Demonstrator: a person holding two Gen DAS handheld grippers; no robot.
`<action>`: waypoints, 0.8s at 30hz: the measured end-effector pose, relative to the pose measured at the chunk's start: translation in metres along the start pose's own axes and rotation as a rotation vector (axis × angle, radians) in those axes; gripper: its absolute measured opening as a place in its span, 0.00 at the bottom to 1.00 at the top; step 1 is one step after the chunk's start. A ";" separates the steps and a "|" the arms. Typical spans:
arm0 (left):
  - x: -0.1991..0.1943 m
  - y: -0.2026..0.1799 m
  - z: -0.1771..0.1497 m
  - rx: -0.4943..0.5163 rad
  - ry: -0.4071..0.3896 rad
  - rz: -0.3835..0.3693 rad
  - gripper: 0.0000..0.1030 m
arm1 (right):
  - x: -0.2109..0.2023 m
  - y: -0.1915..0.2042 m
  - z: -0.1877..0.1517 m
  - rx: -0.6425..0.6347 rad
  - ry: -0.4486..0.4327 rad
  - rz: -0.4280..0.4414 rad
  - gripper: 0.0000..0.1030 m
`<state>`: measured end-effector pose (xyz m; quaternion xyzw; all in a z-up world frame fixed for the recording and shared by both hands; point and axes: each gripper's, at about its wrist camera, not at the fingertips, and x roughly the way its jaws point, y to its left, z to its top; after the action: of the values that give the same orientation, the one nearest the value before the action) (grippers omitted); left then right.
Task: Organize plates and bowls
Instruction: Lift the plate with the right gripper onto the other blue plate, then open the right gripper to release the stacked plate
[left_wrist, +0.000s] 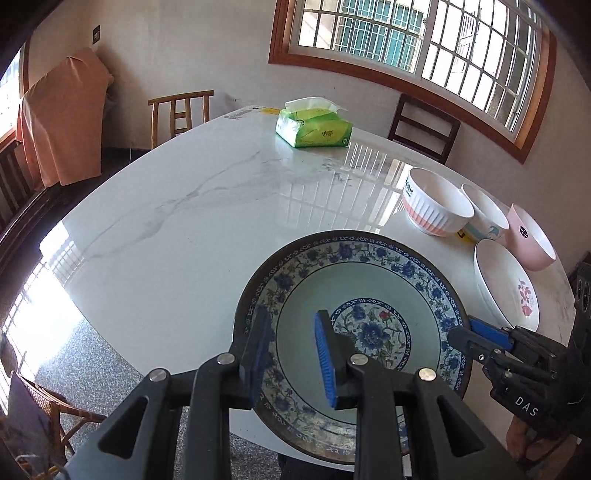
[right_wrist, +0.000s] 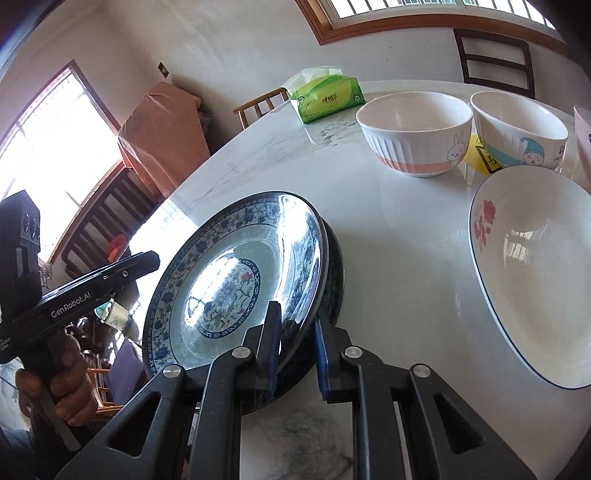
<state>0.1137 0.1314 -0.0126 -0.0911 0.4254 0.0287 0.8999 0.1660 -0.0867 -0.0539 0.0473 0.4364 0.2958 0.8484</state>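
Each gripper is black plastic: two angled arms with triangular cut-outs, hinged on round silver rivets, ending in fingers faced with ribbed blue pads. The left gripper (left_wrist: 295, 354) fills the bottom of its own view; in the right view its side reads "GenRobot.AI" in white, left of centre, above a pistol-style handle wrapped by a bare hand (right_wrist: 62, 384). The right gripper (right_wrist: 295, 350) shows "DAS" in white and small screws at the lower right of the left view.
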 end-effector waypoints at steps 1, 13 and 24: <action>-0.001 -0.001 -0.002 0.001 -0.001 0.000 0.25 | 0.000 0.004 0.000 -0.027 -0.005 -0.026 0.19; -0.016 -0.070 -0.015 0.123 -0.019 -0.066 0.25 | -0.064 -0.011 -0.022 -0.060 -0.233 -0.154 0.38; 0.002 -0.182 -0.020 0.297 -0.099 -0.111 0.25 | -0.141 -0.135 -0.057 0.153 -0.366 -0.402 0.39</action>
<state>0.1235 -0.0506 -0.0012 0.0210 0.3747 -0.0798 0.9235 0.1222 -0.2844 -0.0341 0.0764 0.2976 0.0742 0.9487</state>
